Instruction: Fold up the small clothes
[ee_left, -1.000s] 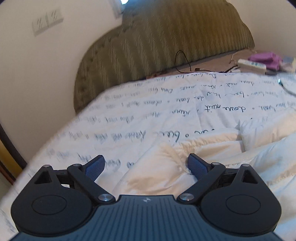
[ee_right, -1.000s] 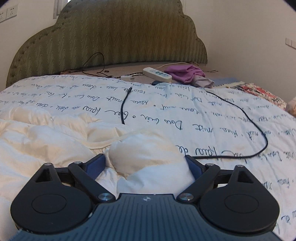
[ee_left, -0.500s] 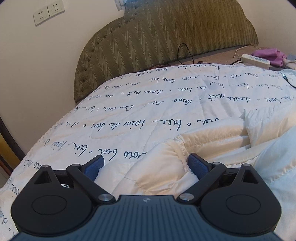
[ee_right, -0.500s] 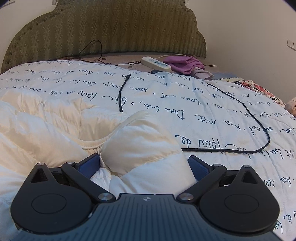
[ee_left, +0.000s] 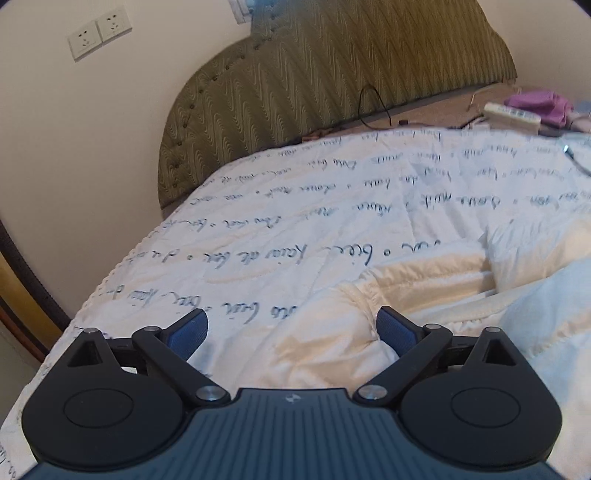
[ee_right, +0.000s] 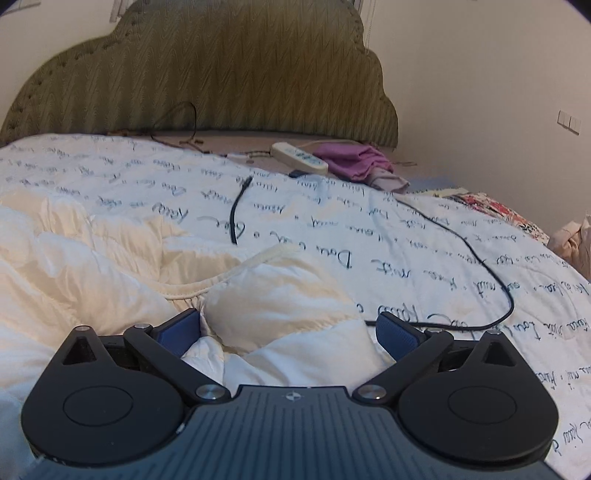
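Note:
A cream padded garment (ee_left: 424, 291) lies crumpled on a white bedspread (ee_left: 295, 206) printed with dark handwriting. My left gripper (ee_left: 291, 330) is open, its blue pads (ee_left: 186, 334) wide apart over the garment's left end, which lies between them. In the right wrist view the same garment (ee_right: 110, 266) spreads to the left. My right gripper (ee_right: 288, 332) is open around a puffed fold of it (ee_right: 273, 302), with cloth bulging between the pads (ee_right: 395, 334).
A green padded headboard (ee_right: 207, 74) stands behind the bed. A black cable (ee_right: 476, 258) loops over the bedspread to the right, a second short one (ee_right: 236, 214) further back. A white power strip (ee_right: 299, 158) and purple cloth (ee_right: 354, 162) lie near the headboard. Wall sockets (ee_left: 98, 33) are on the left.
Both grippers stay open around the cloth. The left view has shifted and tilted, with the garment's end now nearer its right pad. The right gripper has moved slightly, cloth still bulging between its pads.

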Tool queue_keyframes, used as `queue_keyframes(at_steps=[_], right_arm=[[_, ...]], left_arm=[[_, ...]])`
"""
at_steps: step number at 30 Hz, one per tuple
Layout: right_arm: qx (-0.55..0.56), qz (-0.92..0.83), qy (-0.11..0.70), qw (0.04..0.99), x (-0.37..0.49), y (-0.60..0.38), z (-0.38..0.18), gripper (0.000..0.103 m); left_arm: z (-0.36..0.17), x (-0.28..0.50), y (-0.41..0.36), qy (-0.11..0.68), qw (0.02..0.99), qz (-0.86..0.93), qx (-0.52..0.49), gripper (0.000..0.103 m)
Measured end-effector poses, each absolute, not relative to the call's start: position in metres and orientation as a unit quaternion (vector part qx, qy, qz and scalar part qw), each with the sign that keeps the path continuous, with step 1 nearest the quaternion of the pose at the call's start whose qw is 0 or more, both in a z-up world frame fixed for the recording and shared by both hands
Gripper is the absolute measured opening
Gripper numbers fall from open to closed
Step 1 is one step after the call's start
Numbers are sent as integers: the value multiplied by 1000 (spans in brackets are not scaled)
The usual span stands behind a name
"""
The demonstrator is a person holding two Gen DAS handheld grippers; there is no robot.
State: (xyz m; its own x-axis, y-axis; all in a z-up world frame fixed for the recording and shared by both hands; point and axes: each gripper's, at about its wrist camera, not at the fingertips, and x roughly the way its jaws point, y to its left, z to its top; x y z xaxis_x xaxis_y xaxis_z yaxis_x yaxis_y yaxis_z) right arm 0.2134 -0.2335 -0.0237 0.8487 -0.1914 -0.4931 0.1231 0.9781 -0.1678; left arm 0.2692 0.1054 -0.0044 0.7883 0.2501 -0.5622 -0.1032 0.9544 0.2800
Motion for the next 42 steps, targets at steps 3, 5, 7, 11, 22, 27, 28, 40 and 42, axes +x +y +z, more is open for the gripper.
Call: queue_keyframes(at_steps=[3, 5, 7, 11, 22, 27, 28, 40, 42], right_arm=[[-12, -42, 223, 974, 187, -221, 8, 100], [-13, 1, 208, 978, 174, -199, 24, 101], [-44, 44, 212, 975, 168, -172, 28, 103], [-126, 73, 294, 945, 188, -130, -5, 103], [-175, 179, 208, 946, 89, -44, 25, 103], [-221, 298, 229, 900, 52, 24, 8, 102], [-247, 306, 217, 894, 44, 34, 2, 102], [-430, 227, 90, 869, 29, 128, -49, 79], [-433, 236, 108, 863, 33, 135, -51, 32]], left_arm=[[15, 249, 121, 296, 946, 70, 112, 99], [21, 243, 133, 297, 946, 66, 109, 99], [25, 240, 150, 318, 944, 53, 75, 99], [21, 243, 185, 372, 928, 5, -22, 99], [-1, 272, 213, 439, 882, -132, -109, 99], [-16, 288, 219, 466, 859, -140, -163, 98], [-16, 290, 222, 466, 856, -142, -175, 98], [-19, 296, 242, 478, 819, -140, -283, 25], [-17, 292, 244, 474, 819, -135, -294, 20]])
